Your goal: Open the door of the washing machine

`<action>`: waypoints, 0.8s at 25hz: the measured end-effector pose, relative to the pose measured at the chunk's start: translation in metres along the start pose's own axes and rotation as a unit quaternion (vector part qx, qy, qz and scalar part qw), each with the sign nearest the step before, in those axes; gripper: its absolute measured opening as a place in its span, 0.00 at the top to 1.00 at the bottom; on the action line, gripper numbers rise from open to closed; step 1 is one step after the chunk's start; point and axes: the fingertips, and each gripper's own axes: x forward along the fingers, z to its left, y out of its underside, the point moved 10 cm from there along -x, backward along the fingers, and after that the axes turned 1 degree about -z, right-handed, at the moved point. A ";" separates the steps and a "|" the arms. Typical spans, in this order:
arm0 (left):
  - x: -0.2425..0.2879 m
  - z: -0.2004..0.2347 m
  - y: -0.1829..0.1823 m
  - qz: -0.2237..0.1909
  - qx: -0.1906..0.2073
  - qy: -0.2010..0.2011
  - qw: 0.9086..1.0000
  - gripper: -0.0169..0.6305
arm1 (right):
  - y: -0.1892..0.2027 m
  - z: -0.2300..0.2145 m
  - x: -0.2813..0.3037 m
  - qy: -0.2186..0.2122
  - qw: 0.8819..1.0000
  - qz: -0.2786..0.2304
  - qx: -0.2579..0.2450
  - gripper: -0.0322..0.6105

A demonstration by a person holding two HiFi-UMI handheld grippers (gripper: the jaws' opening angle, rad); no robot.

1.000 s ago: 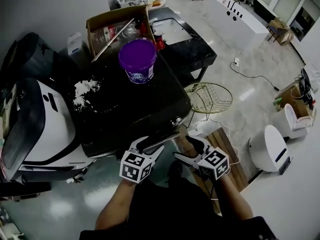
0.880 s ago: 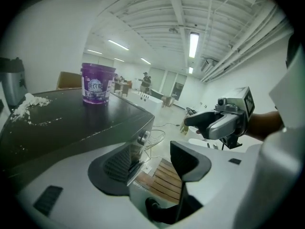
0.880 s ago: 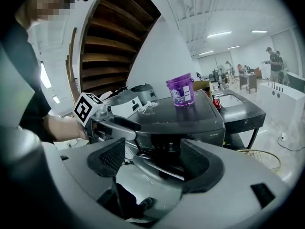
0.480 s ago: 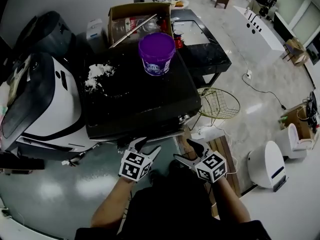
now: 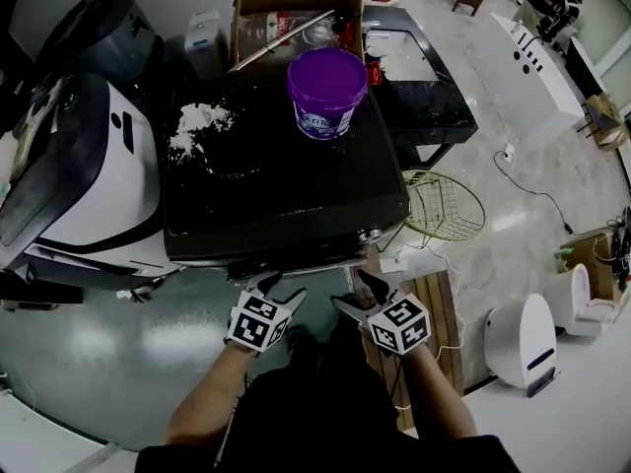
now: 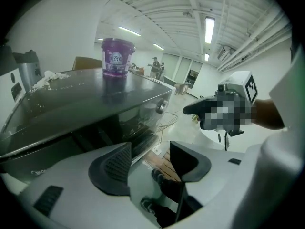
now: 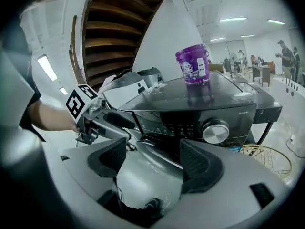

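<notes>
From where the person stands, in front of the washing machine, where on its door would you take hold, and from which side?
Probably the curved rim of the round door, which bulges out just under the control panel. Come in low and from the front, because the washing machine hides the door from above. No handle recess shows, so which edge swings free cannot be told.

Dark front-loading washing machine (image 5: 281,190), upright, with glossy flat top; front control panel (image 7: 181,126) bearing silver dial (image 7: 215,131); rounded grey door (image 7: 152,173) directly beneath, only partly visible.
</notes>
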 end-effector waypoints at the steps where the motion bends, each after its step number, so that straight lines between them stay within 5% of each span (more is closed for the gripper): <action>1: 0.004 0.002 0.000 0.004 -0.003 -0.004 1.000 0.57 | 0.000 -0.005 0.004 -0.003 1.000 0.001 0.004 0.39; 20: 0.070 0.022 0.025 0.043 -0.028 -0.029 0.998 0.57 | 0.055 -0.081 0.093 -0.013 0.992 0.123 -0.034 0.41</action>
